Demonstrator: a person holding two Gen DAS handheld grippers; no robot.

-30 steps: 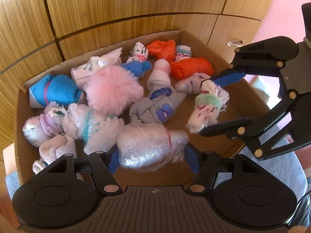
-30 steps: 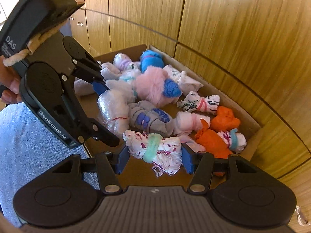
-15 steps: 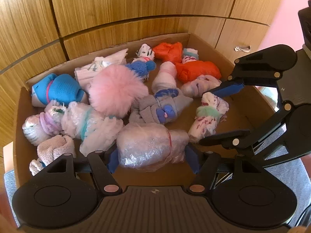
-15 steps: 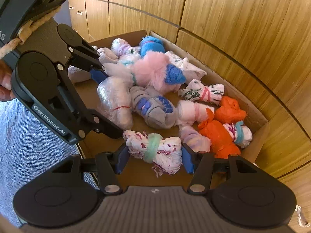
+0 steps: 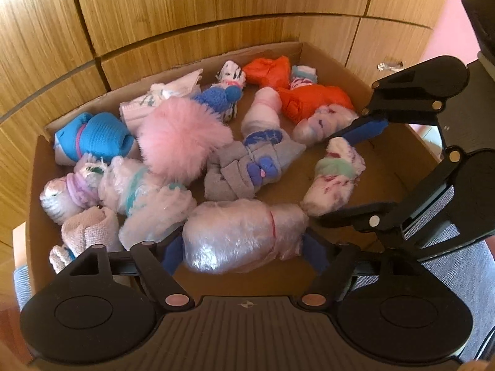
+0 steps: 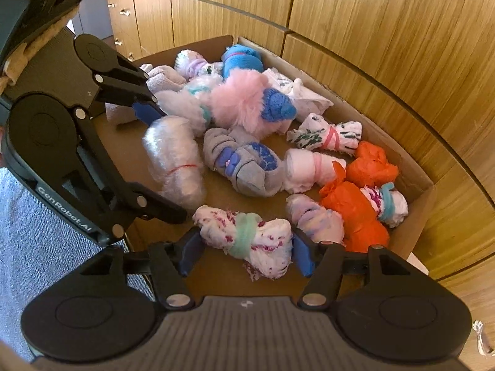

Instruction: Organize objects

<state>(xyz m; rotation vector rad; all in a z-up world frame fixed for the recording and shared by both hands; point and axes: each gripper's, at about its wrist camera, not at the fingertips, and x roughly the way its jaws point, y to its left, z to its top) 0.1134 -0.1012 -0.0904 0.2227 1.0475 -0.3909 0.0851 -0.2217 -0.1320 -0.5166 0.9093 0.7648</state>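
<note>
Bundles fill the cardboard box: I count about fourteen, among them two orange ones at the far right corner, one blue knit at the far left, one fluffy pink ball and one grey sock roll in the middle. Two grippers hang over the near edge. The left gripper has the plastic-wrapped bundle lying between its blue pads; its jaws have just been opening, and a gap now shows beside the right pad, so the pads look loose rather than pressing. The right gripper has the white bundle with red specks and a green band between its pads near the box's front edge; its jaws have also just been opening and now stand slightly apart from the cloth at each end. A second ago both bundles were pinched and held higher; now each sits lower, on the box floor. The other bundles lie as before
</note>
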